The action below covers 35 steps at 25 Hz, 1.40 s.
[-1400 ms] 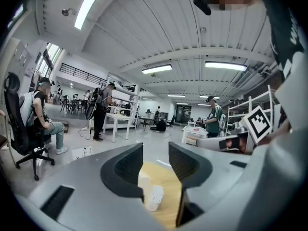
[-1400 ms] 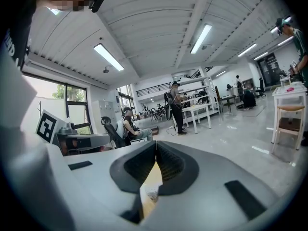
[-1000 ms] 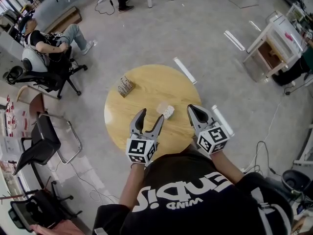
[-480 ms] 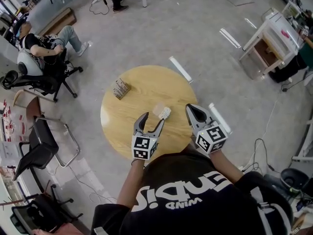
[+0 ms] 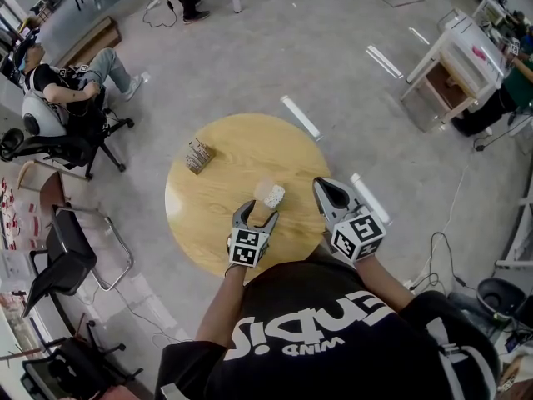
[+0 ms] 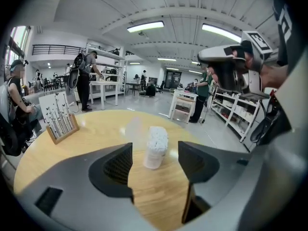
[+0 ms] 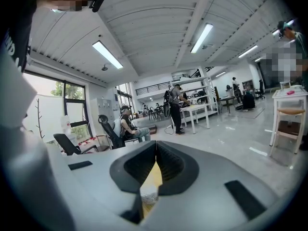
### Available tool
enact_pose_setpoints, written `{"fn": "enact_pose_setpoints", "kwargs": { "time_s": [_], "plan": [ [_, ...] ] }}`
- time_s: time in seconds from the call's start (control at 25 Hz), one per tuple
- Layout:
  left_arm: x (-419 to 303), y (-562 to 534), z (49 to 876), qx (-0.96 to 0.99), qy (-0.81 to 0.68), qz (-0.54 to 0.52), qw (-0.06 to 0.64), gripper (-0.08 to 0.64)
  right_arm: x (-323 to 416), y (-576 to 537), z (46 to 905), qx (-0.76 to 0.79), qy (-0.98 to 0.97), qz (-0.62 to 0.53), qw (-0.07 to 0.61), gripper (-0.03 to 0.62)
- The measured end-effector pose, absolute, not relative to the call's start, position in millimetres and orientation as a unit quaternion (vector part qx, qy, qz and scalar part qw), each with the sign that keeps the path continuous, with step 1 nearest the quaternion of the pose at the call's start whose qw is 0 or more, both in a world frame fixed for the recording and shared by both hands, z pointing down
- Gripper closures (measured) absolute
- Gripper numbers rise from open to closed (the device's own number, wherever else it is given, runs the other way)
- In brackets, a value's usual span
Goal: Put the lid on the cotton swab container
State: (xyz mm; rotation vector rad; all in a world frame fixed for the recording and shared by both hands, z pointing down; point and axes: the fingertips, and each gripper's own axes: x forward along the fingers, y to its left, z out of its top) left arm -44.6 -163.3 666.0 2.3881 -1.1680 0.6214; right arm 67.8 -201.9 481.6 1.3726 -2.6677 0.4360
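The cotton swab container (image 5: 275, 195) stands upright on the round wooden table (image 5: 208, 207), packed with white swabs and uncovered. A clear lid (image 5: 263, 187) lies just beyond it, faint in the left gripper view as the lid (image 6: 134, 128) left of the container (image 6: 157, 141). My left gripper (image 5: 258, 214) is open just short of the container, which stands ahead of the gap in the left gripper (image 6: 154, 153), untouched. My right gripper (image 5: 326, 185) hovers shut and empty to the right, its jaws closed together in the right gripper view (image 7: 155, 152).
A small framed card with plant drawings (image 5: 196, 154) stands at the table's far left. A person sits on an office chair (image 5: 62, 90) on the left, with more chairs (image 5: 67, 248) nearby. A white table (image 5: 458, 61) is far right.
My left gripper has sunk toward the table and closer to the container, still open. The right gripper has stayed where it was.
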Motion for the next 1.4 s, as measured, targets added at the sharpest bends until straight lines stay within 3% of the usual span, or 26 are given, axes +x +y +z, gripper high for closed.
{"fn": "enact_pose_setpoints", "kwargs": {
  "time_s": [0.84, 1.4],
  "plan": [
    [-21, -179, 721, 0.845, -0.411, 0.261, 0.219, 0.279, 85, -210, 483, 0.459, -0.874, 0.146, 0.062, 0.589],
    [-23, -182, 725, 0.836, -0.427, 0.273, 0.210, 0.347, 93, -209, 485, 0.461, -0.873, 0.147, 0.064, 0.589]
  ]
}}
